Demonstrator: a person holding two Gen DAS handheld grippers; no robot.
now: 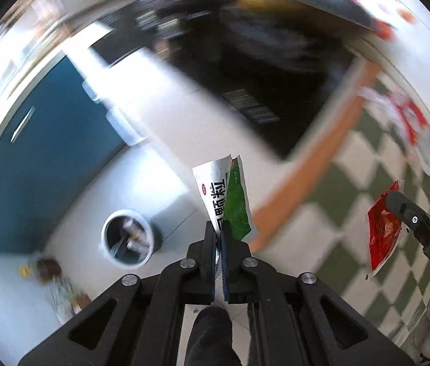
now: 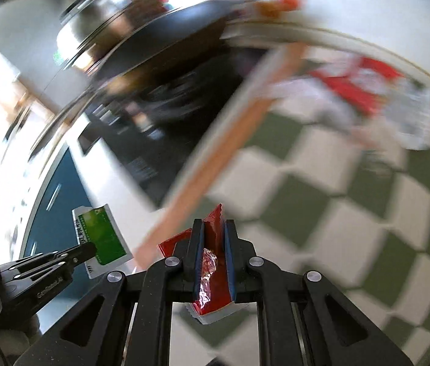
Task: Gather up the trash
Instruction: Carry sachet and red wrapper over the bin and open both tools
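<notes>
My left gripper (image 1: pixel 218 231) is shut on a green and white packet (image 1: pixel 225 195) that sticks up from the fingers, held in the air beyond the table edge. My right gripper (image 2: pixel 212 228) is shut on a red sachet (image 2: pixel 211 262). The red sachet (image 1: pixel 382 231) and the right gripper's fingers (image 1: pixel 410 213) also show at the right of the left wrist view. The green packet (image 2: pixel 105 241) and the left gripper (image 2: pixel 83 251) show at the lower left of the right wrist view. A round white trash bin (image 1: pixel 128 238) with scraps inside stands on the floor, below and left of the left gripper.
A green and white checked tablecloth (image 2: pixel 337 207) with an orange border (image 1: pixel 306 183) covers the table at right. A red and white wrapper (image 2: pixel 364 97) lies on it farther back. A blue mat (image 1: pixel 47 158) lies on the pale floor. Small debris (image 1: pixel 50 270) lies near the bin. Dark furniture stands behind.
</notes>
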